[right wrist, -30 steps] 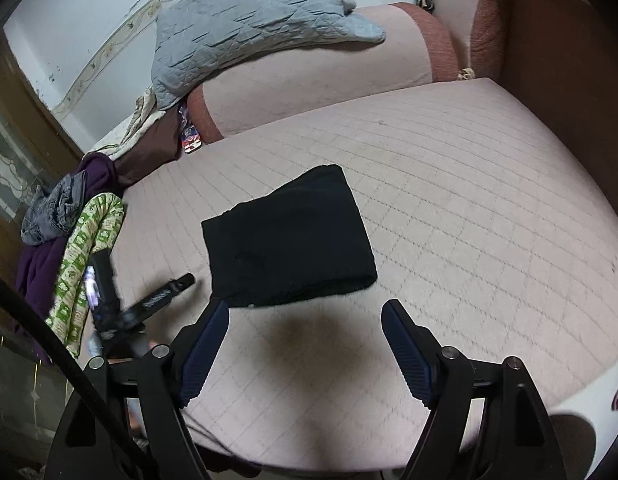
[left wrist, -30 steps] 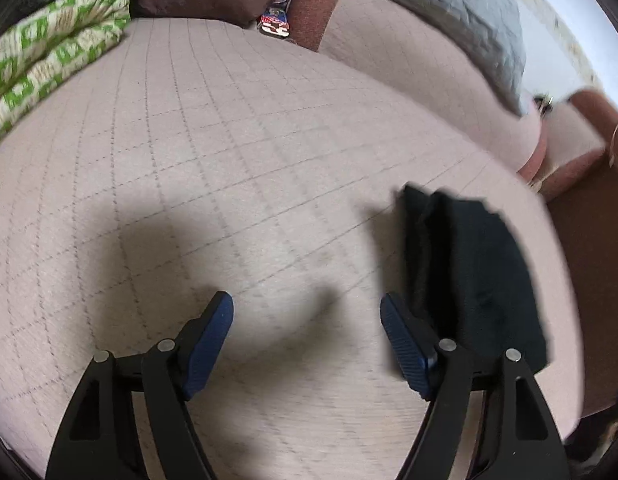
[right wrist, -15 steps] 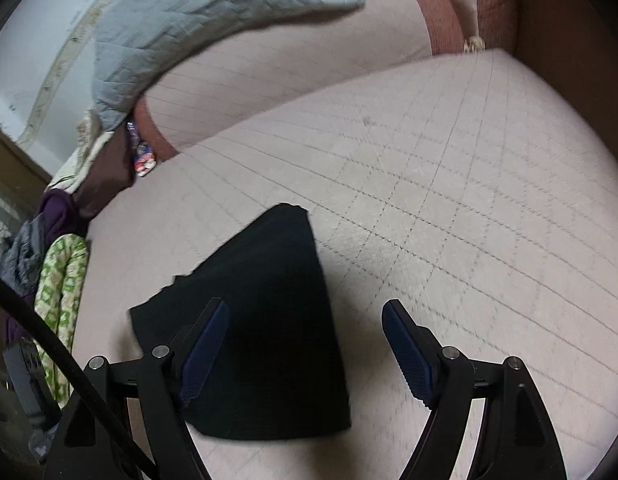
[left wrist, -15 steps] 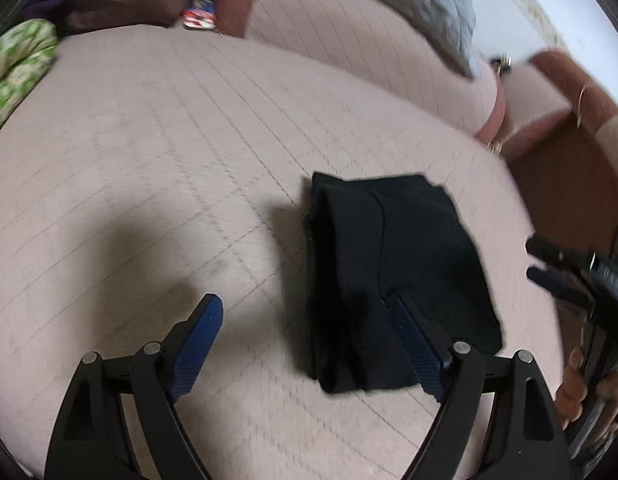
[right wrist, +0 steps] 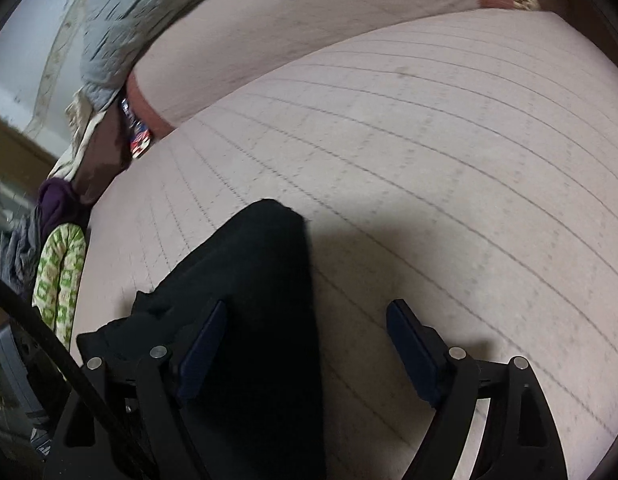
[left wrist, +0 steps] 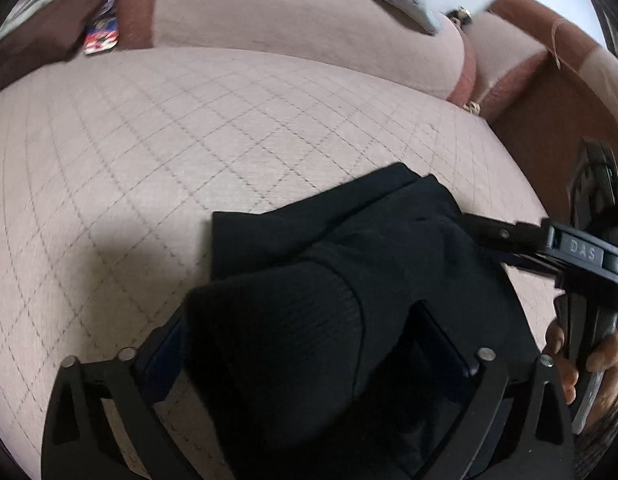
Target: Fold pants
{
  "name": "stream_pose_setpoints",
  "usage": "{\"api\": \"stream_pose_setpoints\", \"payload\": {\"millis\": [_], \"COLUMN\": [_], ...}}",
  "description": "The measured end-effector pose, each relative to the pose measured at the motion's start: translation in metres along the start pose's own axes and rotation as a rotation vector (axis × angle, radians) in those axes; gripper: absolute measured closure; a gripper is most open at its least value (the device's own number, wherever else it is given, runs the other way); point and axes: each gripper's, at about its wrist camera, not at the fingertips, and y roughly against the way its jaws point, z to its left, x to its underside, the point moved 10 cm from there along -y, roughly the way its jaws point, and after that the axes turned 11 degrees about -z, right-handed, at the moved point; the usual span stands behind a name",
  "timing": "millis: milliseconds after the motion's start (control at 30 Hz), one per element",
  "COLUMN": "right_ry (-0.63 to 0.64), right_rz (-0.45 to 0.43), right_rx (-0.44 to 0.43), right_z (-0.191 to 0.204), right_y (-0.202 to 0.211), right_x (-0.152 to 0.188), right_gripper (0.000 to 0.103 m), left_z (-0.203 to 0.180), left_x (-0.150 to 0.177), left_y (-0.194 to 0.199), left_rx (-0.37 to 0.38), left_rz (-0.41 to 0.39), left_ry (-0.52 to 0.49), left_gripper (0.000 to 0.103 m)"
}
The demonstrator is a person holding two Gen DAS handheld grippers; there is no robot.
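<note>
Folded black pants (left wrist: 373, 280) lying flat on the quilted pink bed (left wrist: 189, 152), near its front edge. The fabric is plain and dark, stacked in several layers (a ribbed layer, possibly the waistband, lies uppermost at the near end). In the right wrist view the bundle (right wrist: 249, 300) tapers toward the bed's bolster.

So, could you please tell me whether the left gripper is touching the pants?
Touching. In the left wrist view the pants bunch between the fingers of the left gripper, covering both tips; its jaws have just been opening.
</note>
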Motion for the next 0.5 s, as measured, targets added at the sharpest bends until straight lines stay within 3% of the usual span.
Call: {"api": "stream_pose_setpoints", "payload": {"millis": [33,67,100,167,333,500], "right_ry": [0.019,0.029,0.018,0.046,0.037,0.029], "right_rz": [0.007,0.025,0.068,0.049,-0.019,-0.108], "right_rx": [-0.011,-0.047,-0.105,-0.071,-0.095,-0.103], "right_z": [0.006,0.016,0.028,0.034,0.050,0.060], "right_y": [-0.002,-0.003,-0.006,-0.004,0.014,0.027], "right_x": [0.001,0.003,0.008,0.006,-0.010,-0.034], "right_gripper": [0.024,0.053,0.064,0.073,0.081,0.083], "left_z": [-0.006,-0.010,-0.012,-0.013,-0.007,-0.012], "left_x": [-0.002,-0.003,-0.007,-0.010,-0.018,-0.041], "left_y": [0.001,0.003,0.005,0.008,0.013,0.011], "left_rx": [0.040,0.055,0.055,0.069,0.101,0.084], "left_rz": [0.013,0.034,0.038,0.045,0.055,-0.004], "left_ry": [0.001,0.008,0.013,0.027,0.102,0.073], "left_gripper": [0.039,0.042,0.050,0.058,0.064,0.065]}}
